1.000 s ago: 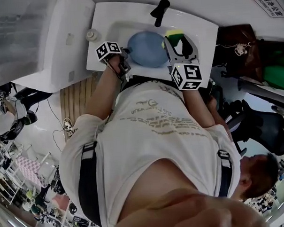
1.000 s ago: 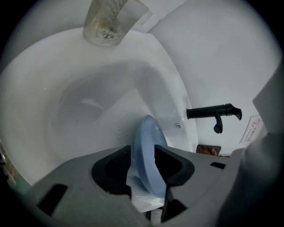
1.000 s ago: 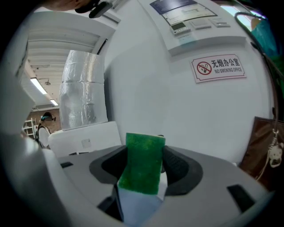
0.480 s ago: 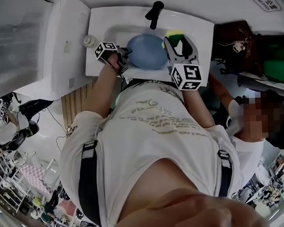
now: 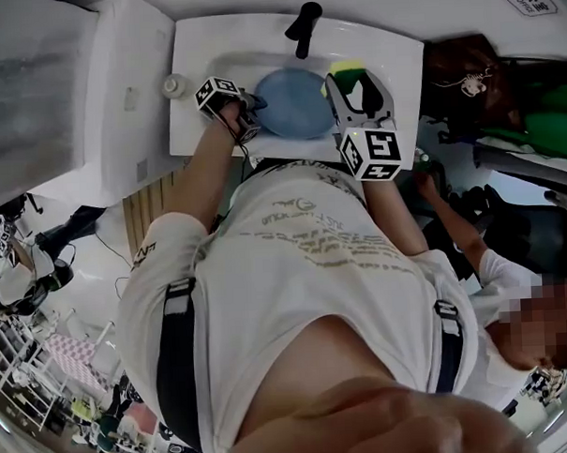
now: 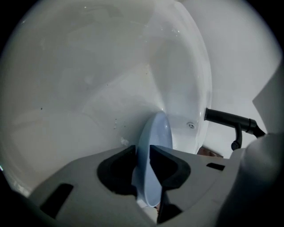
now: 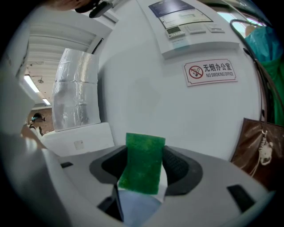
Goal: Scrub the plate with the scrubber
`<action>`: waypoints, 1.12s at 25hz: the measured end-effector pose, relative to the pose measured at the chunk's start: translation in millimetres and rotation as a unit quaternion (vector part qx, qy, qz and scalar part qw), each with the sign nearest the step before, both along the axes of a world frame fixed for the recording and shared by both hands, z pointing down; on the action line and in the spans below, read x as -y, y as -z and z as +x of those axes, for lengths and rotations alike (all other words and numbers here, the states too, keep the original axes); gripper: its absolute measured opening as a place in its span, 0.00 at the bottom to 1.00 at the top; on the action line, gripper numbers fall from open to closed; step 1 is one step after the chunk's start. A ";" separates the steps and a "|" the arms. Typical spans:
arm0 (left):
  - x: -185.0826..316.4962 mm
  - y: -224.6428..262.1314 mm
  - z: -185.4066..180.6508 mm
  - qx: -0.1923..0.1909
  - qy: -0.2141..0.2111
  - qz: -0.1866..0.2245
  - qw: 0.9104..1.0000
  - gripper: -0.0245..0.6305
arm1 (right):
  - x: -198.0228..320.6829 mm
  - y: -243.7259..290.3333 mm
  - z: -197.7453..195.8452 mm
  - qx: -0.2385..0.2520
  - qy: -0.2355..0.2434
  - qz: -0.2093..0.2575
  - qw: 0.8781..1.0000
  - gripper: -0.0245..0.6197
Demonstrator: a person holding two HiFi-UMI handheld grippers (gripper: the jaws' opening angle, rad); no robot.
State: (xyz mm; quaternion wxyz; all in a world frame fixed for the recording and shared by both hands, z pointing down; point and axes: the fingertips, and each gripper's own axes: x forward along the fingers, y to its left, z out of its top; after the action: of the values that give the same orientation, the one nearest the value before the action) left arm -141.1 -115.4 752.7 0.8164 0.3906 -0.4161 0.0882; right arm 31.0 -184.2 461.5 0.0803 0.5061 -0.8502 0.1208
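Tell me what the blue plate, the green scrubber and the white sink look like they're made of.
The plate is probably plastic or melamine: pale blue, thin-rimmed, smooth with a soft sheen. The scrubber looks like a coarse fibrous scouring pad, green and fuzzy, apparently backed by yellow sponge in the head view. The sink is likely glazed ceramic: white, glossy, with soft reflections.

plate [image 6: 155,133]: smooth, pale-blue plastic look | scrubber [image 7: 143,162]: rough green fibre | sink [image 6: 88,80]: glossy white | faucet [image 6: 226,119]: matt black
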 end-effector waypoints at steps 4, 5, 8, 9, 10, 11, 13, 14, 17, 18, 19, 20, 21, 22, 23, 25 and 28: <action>-3.6 -1.3 2.7 -0.014 -0.018 -0.005 1.000 0.15 | 0.8 0.6 2.1 0.001 -0.002 0.001 1.000 0.42; -4.0 0.3 3.8 -0.016 -0.024 0.000 1.000 0.15 | 0.7 0.8 2.0 0.002 -0.002 0.001 1.000 0.42; -6.5 6.7 9.0 -0.026 -0.041 0.017 0.999 0.15 | 0.0 1.0 1.3 0.003 0.001 0.001 1.000 0.42; -7.1 8.7 10.8 -0.030 -0.042 0.023 0.998 0.15 | -0.1 1.0 1.0 0.003 0.001 0.001 1.000 0.42; -7.4 10.6 12.1 -0.034 -0.043 0.029 0.998 0.15 | 0.0 1.1 0.8 0.004 0.002 0.001 1.000 0.42; -7.5 12.4 12.7 -0.036 -0.044 0.037 0.998 0.15 | 0.1 1.4 0.6 0.004 0.002 0.001 1.000 0.42; -8.2 16.5 13.3 -0.037 -0.051 0.052 0.997 0.15 | -0.4 1.8 0.4 0.004 0.003 0.002 1.000 0.42; -9.0 19.1 13.8 -0.038 -0.054 0.059 0.996 0.15 | -0.7 1.9 0.5 0.004 0.003 0.002 1.000 0.42; -11.2 25.8 15.5 -0.039 -0.063 0.079 0.994 0.13 | -2.1 1.6 2.1 0.004 0.002 0.002 1.000 0.42; -11.5 27.5 16.1 -0.040 -0.066 0.087 0.993 0.13 | -2.7 1.0 2.8 0.004 0.001 0.002 1.000 0.42; -11.2 29.8 17.0 -0.041 -0.069 0.096 0.992 0.12 | -3.1 0.5 3.6 0.004 0.000 0.001 1.000 0.42; -10.7 33.0 18.3 -0.043 -0.072 0.103 0.991 0.12 | -3.4 0.4 4.6 0.004 -0.001 0.001 1.000 0.42; -10.2 36.7 20.0 -0.045 -0.074 0.110 0.990 0.12 | -3.7 0.6 5.7 0.004 -0.002 0.001 1.000 0.42; -9.9 40.5 22.0 -0.045 -0.078 0.115 0.989 0.12 | -4.1 0.9 6.9 0.003 -0.003 0.002 1.000 0.42; -9.7 43.6 24.4 -0.045 -0.083 0.121 0.988 0.12 | -4.8 0.9 8.1 0.003 -0.005 0.002 1.000 0.42; -8.8 48.3 30.1 -0.047 -0.092 0.131 0.986 0.12 | -6.5 0.3 10.2 0.003 -0.008 0.002 1.000 0.42; -6.5 58.0 40.7 -0.054 -0.106 0.145 0.982 0.12 | -9.2 0.9 12.8 0.003 -0.012 0.003 1.000 0.42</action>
State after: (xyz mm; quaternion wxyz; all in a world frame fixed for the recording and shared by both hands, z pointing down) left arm -100.4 -108.9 694.7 0.7586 0.5509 -0.3357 0.0914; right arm 43.8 -175.0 460.6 0.0748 0.5161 -0.8447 0.1202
